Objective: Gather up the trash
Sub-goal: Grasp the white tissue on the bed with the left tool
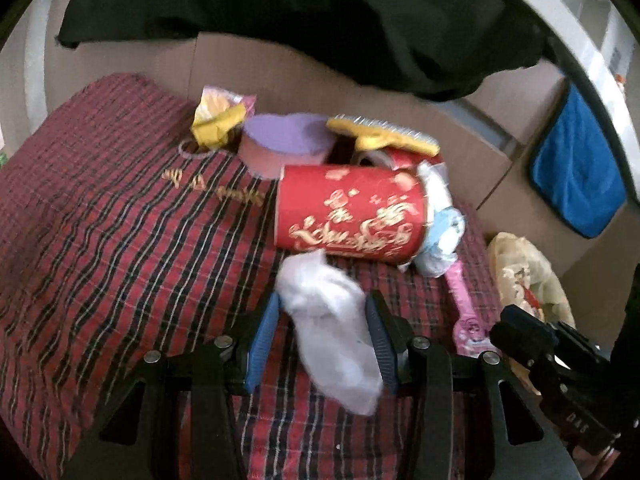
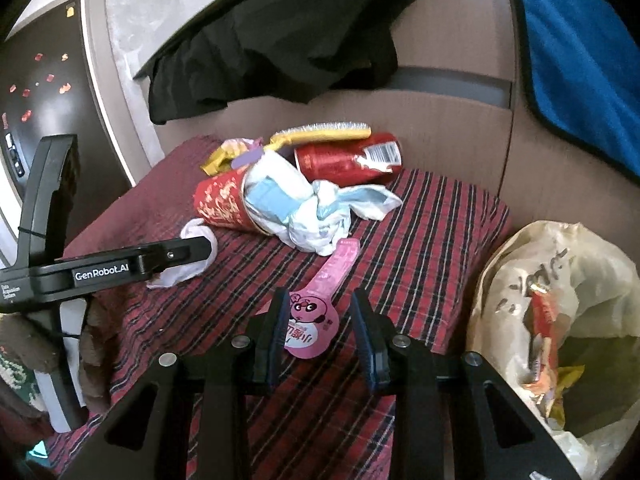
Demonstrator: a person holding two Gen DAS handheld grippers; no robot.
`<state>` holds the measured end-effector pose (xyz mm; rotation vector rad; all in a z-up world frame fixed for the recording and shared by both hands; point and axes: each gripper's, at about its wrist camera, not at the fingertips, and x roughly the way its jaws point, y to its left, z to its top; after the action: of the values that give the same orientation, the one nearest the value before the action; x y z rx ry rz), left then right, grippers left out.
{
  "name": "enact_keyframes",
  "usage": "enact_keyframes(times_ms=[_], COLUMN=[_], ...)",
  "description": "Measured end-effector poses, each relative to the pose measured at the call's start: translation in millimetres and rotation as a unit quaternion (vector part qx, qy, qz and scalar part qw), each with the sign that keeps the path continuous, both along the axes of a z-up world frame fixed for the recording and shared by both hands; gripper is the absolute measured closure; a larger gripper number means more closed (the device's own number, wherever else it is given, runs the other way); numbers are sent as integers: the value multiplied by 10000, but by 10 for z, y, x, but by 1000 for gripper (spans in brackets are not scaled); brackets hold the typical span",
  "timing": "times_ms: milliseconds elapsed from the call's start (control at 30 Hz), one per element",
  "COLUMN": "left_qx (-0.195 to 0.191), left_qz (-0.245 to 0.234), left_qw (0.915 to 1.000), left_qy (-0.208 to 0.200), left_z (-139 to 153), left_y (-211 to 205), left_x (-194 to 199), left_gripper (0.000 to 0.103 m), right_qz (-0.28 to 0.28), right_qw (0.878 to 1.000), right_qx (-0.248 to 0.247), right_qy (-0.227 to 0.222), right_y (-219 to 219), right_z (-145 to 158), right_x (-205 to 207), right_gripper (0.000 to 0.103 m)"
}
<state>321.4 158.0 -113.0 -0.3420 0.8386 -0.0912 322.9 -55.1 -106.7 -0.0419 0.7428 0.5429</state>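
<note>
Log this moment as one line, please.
left gripper: around white tissue, grip unclear | right gripper: open over pink wrapper | trash bag: open beside the cloth
</note>
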Motion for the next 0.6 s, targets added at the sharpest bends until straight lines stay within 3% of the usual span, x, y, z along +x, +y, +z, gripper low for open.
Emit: enact_keyframes(times_ms=[67,167,467,600], left_qx=[-27,115,136,154], left_qz=[69,165,456,485], left_qw=[10000,9997,9966,9953], left_qy=[25,-103,-670,-825], left_z=[-7,43,337,421], left_y=[36,81,345,390], left_x=[-4,-70,-437,-558], left_gripper=[70,75,76,76], right_qz=[-22,-5,16,-50], right_qw=[10000,9999,9995,9992], right_qx=[10,53,-259,-255], right_qy=[67,154,162,293], right_y=[13,31,161,156], right_z=[-35,-70,-113,-135], right_x=[24,41,76,138], right_gripper=[73,73,73,69])
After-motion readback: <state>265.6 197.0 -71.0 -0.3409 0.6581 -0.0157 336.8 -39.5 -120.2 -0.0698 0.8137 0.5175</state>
